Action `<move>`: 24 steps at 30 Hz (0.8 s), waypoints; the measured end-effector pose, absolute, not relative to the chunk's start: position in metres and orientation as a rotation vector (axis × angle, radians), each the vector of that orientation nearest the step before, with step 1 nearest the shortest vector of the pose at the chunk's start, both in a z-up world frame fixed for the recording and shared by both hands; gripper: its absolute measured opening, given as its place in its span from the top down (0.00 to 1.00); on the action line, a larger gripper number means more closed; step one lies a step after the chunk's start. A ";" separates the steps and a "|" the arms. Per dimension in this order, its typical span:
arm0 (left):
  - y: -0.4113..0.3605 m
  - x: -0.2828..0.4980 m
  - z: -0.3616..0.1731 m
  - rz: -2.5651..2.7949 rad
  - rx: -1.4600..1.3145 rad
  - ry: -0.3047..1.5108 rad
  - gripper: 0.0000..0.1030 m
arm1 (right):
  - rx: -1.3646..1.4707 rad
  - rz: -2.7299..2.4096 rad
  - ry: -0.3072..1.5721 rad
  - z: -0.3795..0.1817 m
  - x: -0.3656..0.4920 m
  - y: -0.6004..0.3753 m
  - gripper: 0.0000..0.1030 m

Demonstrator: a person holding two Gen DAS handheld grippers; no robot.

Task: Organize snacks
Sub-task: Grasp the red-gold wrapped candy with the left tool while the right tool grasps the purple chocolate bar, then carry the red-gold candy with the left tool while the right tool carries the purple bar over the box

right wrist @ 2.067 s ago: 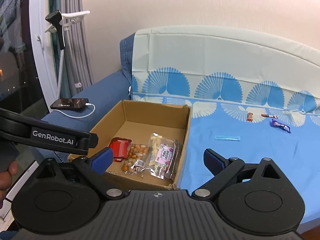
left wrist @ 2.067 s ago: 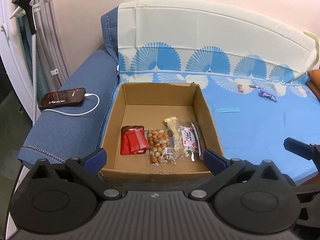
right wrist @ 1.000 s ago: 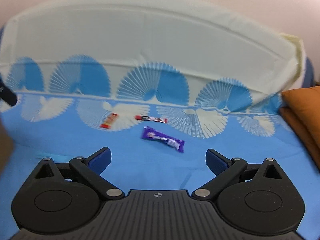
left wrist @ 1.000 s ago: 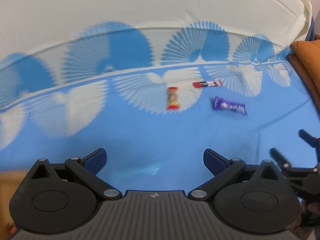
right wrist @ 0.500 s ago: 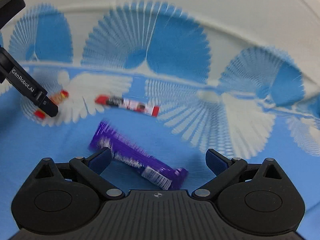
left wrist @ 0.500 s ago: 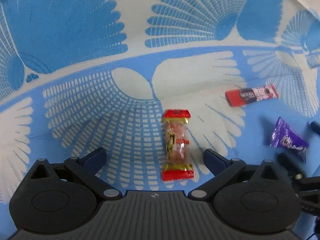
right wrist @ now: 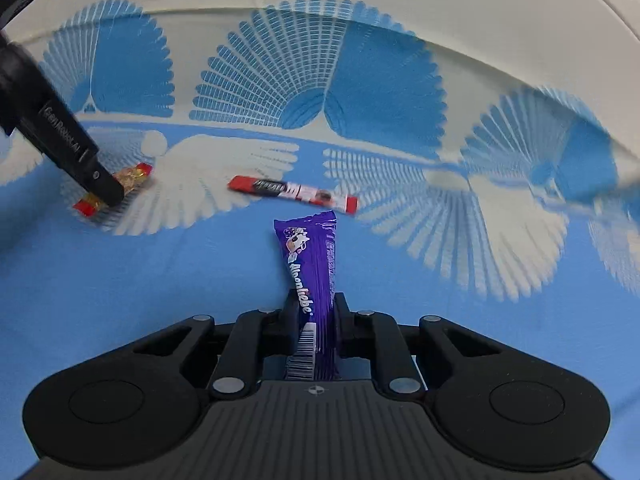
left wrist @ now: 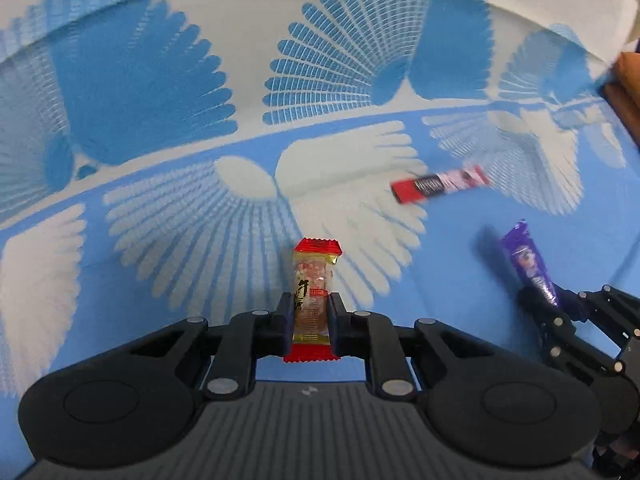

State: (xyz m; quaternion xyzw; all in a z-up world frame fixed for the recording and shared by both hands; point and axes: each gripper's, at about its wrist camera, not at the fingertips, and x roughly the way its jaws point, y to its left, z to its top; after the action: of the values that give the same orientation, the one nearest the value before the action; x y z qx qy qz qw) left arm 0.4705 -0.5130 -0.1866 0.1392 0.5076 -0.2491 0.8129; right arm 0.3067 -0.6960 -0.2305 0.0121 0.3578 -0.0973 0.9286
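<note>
Pinching a small clear candy packet with red crimped ends (left wrist: 313, 304) at lower centre of its own view, the left gripper (left wrist: 310, 312) has its black fingers closed tight on the wrapper's sides. At lower centre of the other view the right gripper (right wrist: 316, 320) is likewise clamped on a long purple foil snack bar (right wrist: 310, 276), which points away over the blue cloth with white fan prints (right wrist: 168, 280). Farther off, a slim red and black stick packet (right wrist: 292, 193) lies loose on the cloth just above centre, apart from both.
</note>
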 end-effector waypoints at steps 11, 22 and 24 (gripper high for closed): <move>-0.388 0.310 -0.072 -0.598 0.250 0.997 0.82 | 0.381 -0.355 0.597 -0.143 0.113 -0.619 0.83; -0.241 0.130 0.003 -0.528 0.226 0.938 0.82 | 0.475 -0.161 0.567 -0.055 -0.003 -0.460 0.83; -0.215 0.104 0.008 -0.505 0.222 0.932 0.82 | 0.456 -0.093 0.569 -0.042 -0.016 -0.428 0.83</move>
State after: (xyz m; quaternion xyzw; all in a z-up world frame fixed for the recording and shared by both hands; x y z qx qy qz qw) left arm 0.1044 -0.2150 0.0080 0.1055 0.4437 -0.2403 0.8569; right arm -0.0156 -0.4282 -0.0424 0.2230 0.2781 -0.0455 0.9332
